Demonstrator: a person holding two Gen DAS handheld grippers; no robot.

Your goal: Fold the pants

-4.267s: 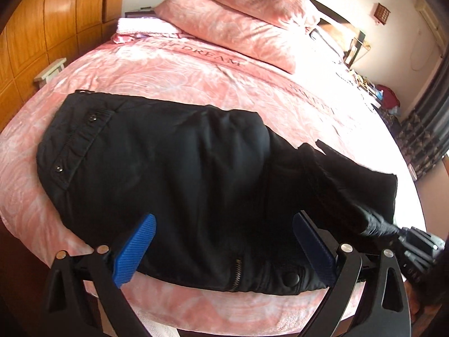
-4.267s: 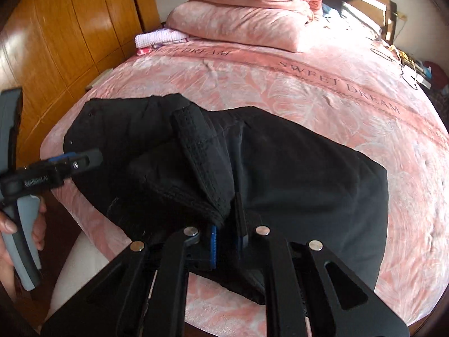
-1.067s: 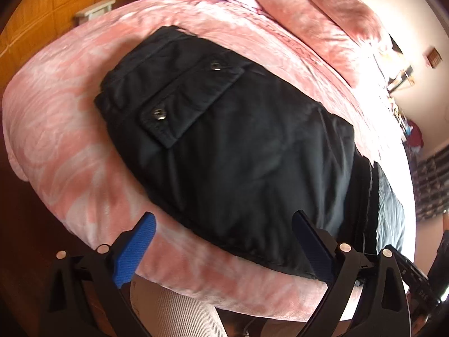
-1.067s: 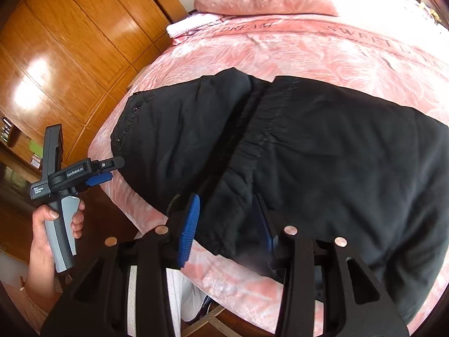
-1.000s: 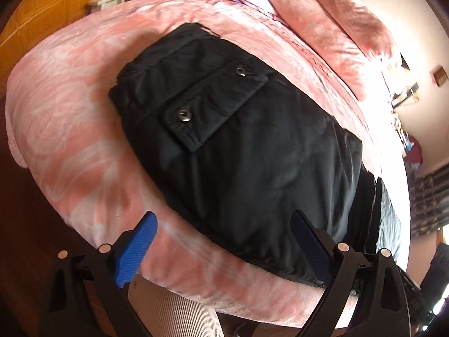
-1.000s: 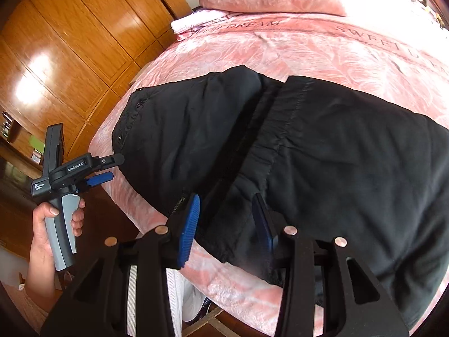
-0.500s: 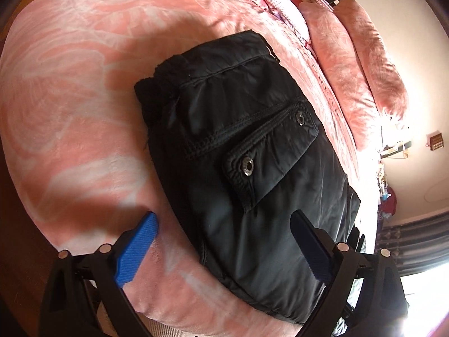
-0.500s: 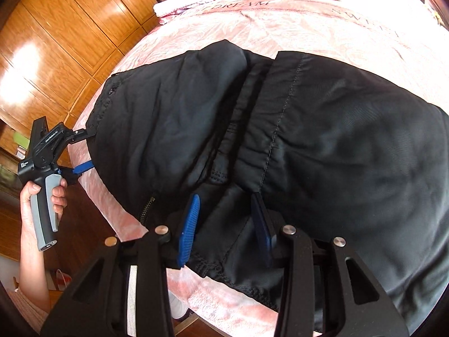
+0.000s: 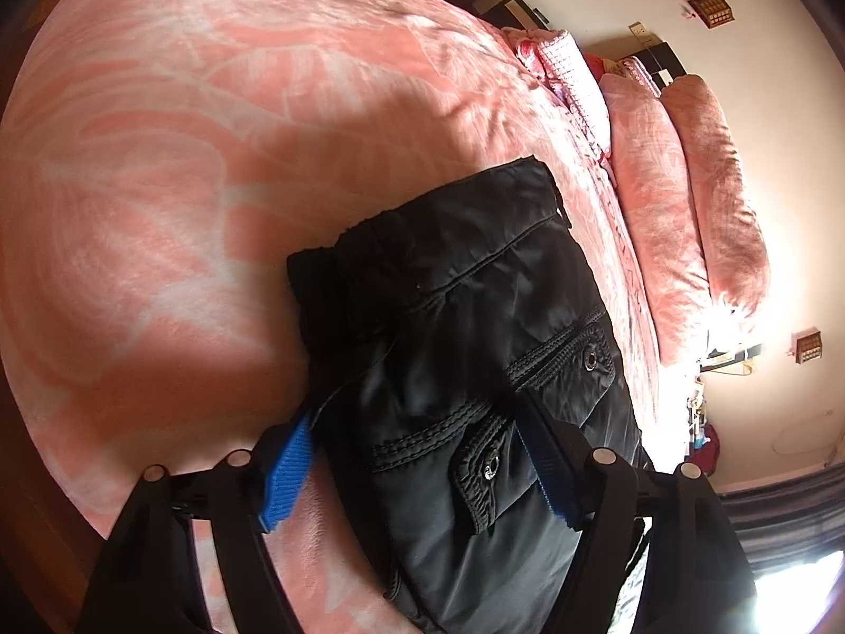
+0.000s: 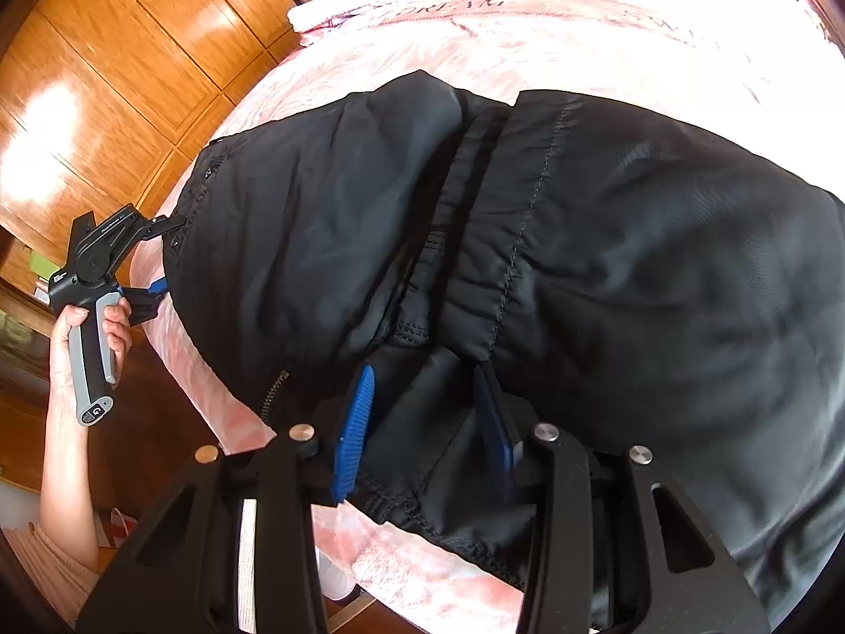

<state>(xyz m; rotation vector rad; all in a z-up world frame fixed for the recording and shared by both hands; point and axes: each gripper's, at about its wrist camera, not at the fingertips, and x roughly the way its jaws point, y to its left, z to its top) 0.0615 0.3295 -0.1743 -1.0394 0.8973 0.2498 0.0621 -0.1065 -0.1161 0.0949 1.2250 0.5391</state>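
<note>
Black padded pants (image 9: 475, 317) lie folded on the pink bed (image 9: 185, 158). My left gripper (image 9: 417, 412) straddles their pocket end: one blue pad sits at the edge against the blanket, the other finger lies over the snap pocket (image 9: 491, 470). Its jaws are closing with the fabric between them. In the right wrist view the left gripper (image 10: 161, 253) sits at the far left end of the pants (image 10: 634, 264), held by a hand (image 10: 100, 327). My right gripper (image 10: 422, 375) stands partly open at the near edge, with a bunched fold between its pads.
Pink pillows (image 9: 686, 211) are stacked at the head of the bed, with a folded white towel (image 10: 327, 10) beside them. A wooden wardrobe (image 10: 132, 53) stands close to the left side of the bed. The bed's near edge drops to a dark floor.
The left gripper rolled and came down onto the pocket end of the pants, and its jaws narrowed around it. The right gripper slid slightly further over the near edge.
</note>
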